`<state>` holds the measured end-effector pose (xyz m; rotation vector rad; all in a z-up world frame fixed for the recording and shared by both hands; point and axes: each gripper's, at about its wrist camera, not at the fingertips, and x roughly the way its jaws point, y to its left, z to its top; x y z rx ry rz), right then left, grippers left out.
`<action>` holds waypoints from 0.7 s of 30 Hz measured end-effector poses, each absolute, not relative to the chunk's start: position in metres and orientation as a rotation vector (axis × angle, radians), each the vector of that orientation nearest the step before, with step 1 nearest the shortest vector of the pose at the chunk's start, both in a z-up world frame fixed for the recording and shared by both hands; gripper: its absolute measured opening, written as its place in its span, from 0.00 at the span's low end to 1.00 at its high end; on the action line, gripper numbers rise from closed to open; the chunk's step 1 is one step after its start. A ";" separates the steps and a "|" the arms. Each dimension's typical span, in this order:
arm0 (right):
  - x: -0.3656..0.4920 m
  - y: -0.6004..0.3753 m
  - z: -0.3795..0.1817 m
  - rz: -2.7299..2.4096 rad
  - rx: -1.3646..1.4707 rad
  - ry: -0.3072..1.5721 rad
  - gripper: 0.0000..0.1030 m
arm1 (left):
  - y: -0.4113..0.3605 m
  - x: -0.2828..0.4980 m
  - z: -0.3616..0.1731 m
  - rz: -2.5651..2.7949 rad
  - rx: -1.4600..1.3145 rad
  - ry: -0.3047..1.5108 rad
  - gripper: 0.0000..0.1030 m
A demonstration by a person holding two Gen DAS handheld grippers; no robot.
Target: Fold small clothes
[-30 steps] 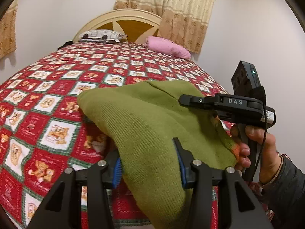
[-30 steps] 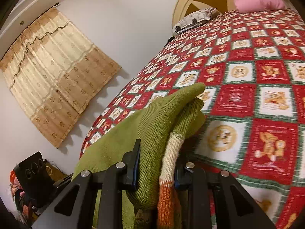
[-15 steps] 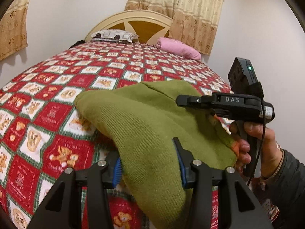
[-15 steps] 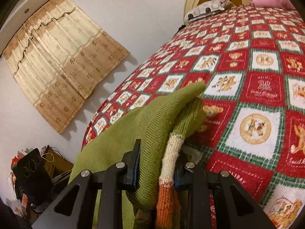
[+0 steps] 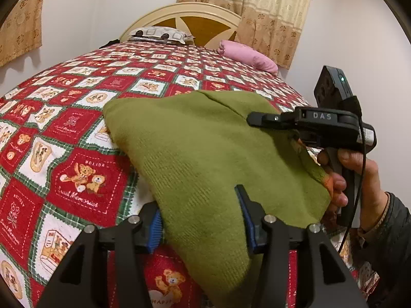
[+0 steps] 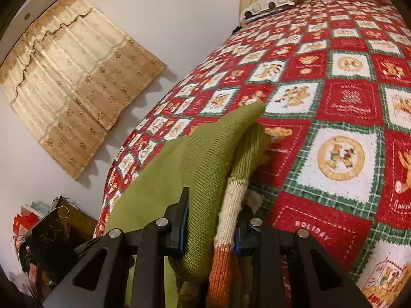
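Knitwear, an olive-green knitted garment (image 5: 205,154) with a cream and orange striped cuff (image 6: 226,220), is stretched between both grippers over the near edge of a bed covered by a red, white and green checked teddy-bear bedspread (image 5: 77,133); its far fold rests on the bedspread. The left gripper (image 5: 203,220) has green fabric between its blue pads; its jaws have just been opening, and the left pad now stands slightly off the cloth, so no firm pinch is evident. The right gripper (image 6: 210,220) is clamped on a bunched fold of the garment together with the striped cuff, pads pressed against the knit on both sides. The left wrist view shows the right gripper in profile, grasped by a hand (image 5: 357,177) in a dark sleeve. A pink pillow (image 5: 246,55) and a patterned grey pillow (image 5: 159,33) lie at the cream headboard (image 5: 195,12).
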<state>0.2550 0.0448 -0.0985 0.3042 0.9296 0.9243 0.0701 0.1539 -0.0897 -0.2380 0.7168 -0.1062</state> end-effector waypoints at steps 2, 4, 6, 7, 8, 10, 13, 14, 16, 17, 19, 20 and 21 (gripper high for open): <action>0.257 0.043 -0.103 0.916 0.313 0.937 0.26 | 0.154 0.070 -0.091 -0.101 -0.237 0.718 0.56; 0.259 0.042 -0.107 0.908 0.319 0.947 0.27 | 0.154 0.069 -0.093 -0.093 -0.237 0.715 0.59; 0.260 0.041 -0.109 0.903 0.323 0.956 0.27 | 0.154 0.069 -0.094 -0.083 -0.233 0.712 0.65; 0.261 0.041 -0.110 0.899 0.323 0.960 0.27 | 0.154 0.069 -0.095 -0.082 -0.232 0.711 0.66; 0.261 0.041 -0.111 0.897 0.322 0.962 0.28 | 0.155 0.069 -0.096 -0.084 -0.236 0.712 0.67; 0.260 0.040 -0.112 0.896 0.320 0.963 0.28 | 0.156 0.068 -0.096 -0.080 -0.245 0.715 0.69; 0.260 0.040 -0.114 0.889 0.315 0.969 0.28 | 0.154 0.066 -0.093 -0.080 -0.226 0.715 0.69; 0.260 0.039 -0.115 0.885 0.312 0.970 0.28 | 0.153 0.066 -0.092 -0.079 -0.220 0.715 0.71; 0.260 0.038 -0.119 0.881 0.319 0.973 0.29 | 0.152 0.066 -0.093 -0.075 -0.209 0.719 0.74; 0.260 0.037 -0.120 0.879 0.325 0.976 0.29 | 0.153 0.066 -0.094 -0.076 -0.211 0.720 0.74; 0.260 0.037 -0.120 0.874 0.325 0.975 0.29 | 0.155 0.066 -0.096 -0.078 -0.225 0.723 0.74; 0.259 0.038 -0.120 0.872 0.319 0.973 0.29 | 0.154 0.065 -0.097 -0.077 -0.230 0.723 0.74; 0.259 0.038 -0.119 0.868 0.310 0.970 0.29 | 0.154 0.065 -0.096 -0.074 -0.230 0.721 0.74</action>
